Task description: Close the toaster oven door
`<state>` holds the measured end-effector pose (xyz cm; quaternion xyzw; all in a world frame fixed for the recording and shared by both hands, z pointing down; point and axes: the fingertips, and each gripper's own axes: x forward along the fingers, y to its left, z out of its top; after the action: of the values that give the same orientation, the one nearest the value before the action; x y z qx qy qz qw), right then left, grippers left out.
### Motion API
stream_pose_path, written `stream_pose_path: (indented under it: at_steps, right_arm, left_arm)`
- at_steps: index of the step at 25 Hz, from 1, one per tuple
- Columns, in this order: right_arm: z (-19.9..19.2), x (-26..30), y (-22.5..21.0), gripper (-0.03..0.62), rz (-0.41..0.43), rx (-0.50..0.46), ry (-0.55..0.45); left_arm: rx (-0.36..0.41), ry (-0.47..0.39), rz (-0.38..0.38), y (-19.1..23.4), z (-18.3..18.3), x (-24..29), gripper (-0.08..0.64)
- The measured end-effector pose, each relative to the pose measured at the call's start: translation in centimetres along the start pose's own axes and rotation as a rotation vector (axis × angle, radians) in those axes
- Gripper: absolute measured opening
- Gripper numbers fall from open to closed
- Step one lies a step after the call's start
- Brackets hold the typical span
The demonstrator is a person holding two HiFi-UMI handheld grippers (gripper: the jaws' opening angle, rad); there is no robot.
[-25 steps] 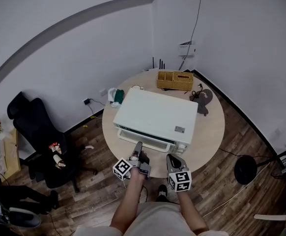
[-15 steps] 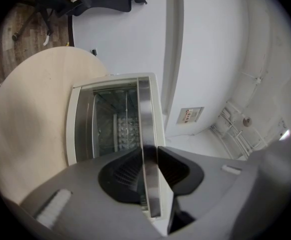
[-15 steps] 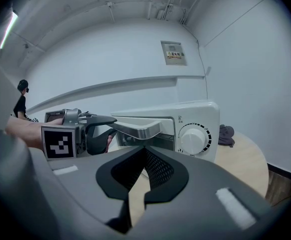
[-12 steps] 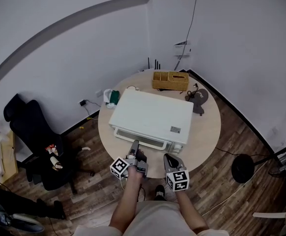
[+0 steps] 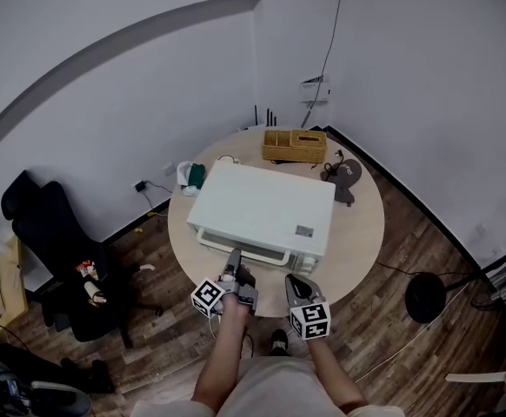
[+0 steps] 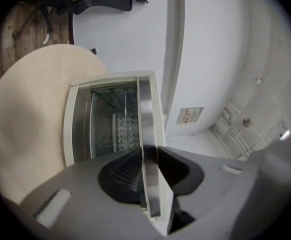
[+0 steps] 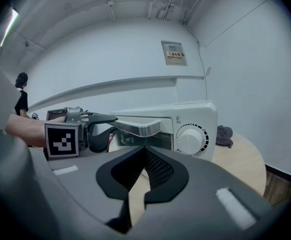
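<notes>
white toaster oven (image 5: 262, 208) sits mid-way across a round wooden table (image 5: 362, 233), its glass door (image 6: 103, 129) ajar and facing you. your left gripper (image 5: 234, 261) is clenched on the door's metal handle (image 6: 146, 109), the bar pinched between both pads. your right gripper (image 5: 294, 282) hangs just beside it at the table's near edge, jaws pressed together on nothing, pointed towards the oven's dial (image 7: 190, 138). a wicker basket (image 5: 295, 144) stands behind the oven; a black office chair (image 5: 44, 233) stands on the wood floor at left.
</notes>
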<state>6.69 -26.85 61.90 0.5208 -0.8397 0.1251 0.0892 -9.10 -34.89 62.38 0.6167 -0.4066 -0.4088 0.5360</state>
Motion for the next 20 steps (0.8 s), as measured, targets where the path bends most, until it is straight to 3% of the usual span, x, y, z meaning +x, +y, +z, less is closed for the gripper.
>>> stream_pose_path:
  at_steps: [11,17,20]
  right_arm:
    - [-1.1,-1.1,1.3,0.0,-0.002,0.008,0.012]
    - [-2.6,-2.1,3.3,0.0,0.006,0.027,0.024]
    - [-3.6,-2.9,4.4,0.0,0.008,0.047,0.038]
  left_arm:
    - [0.222,0.094,0.03,-1.0,-0.1,-2.4,0.16]
    - [0.452,0.164,0.047,-2.1,-0.2,-5.8,0.16]
    - [0.606,0.196,0.085,-2.3,0.0,-7.9,0.159]
